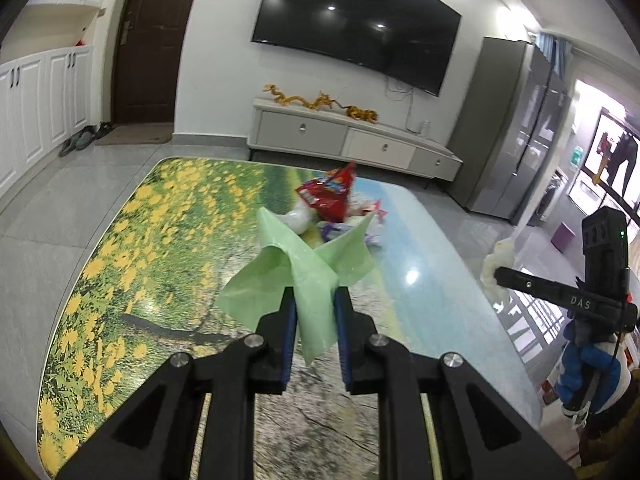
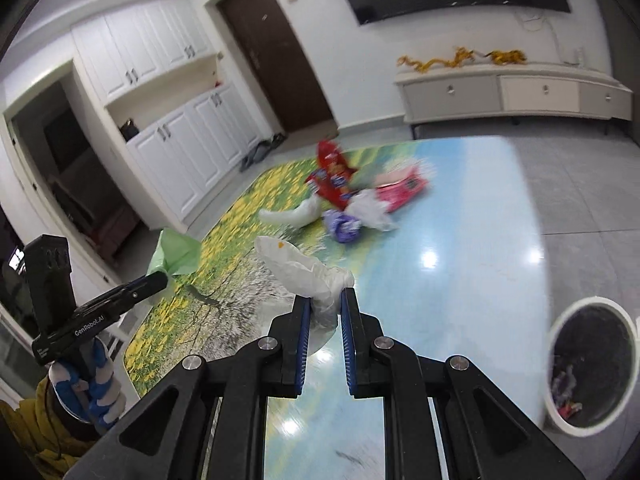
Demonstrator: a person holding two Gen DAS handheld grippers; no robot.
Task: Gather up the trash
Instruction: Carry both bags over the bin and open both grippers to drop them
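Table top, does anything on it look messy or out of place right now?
Yes. A loose heap of trash sits toward the far end of the table: a red snack wrapper, a pink packet, a purple wrapper and crumpled white plastic, lying jumbled rather than in the bin beside the table.

The right tongs [image 2: 325,307] gripped a crumpled white wrapper [image 2: 304,270] above the desk [image 2: 460,220]. Mixed trash [image 2: 352,200] lay ahead of them; a white bin [image 2: 592,364] stood right of them.
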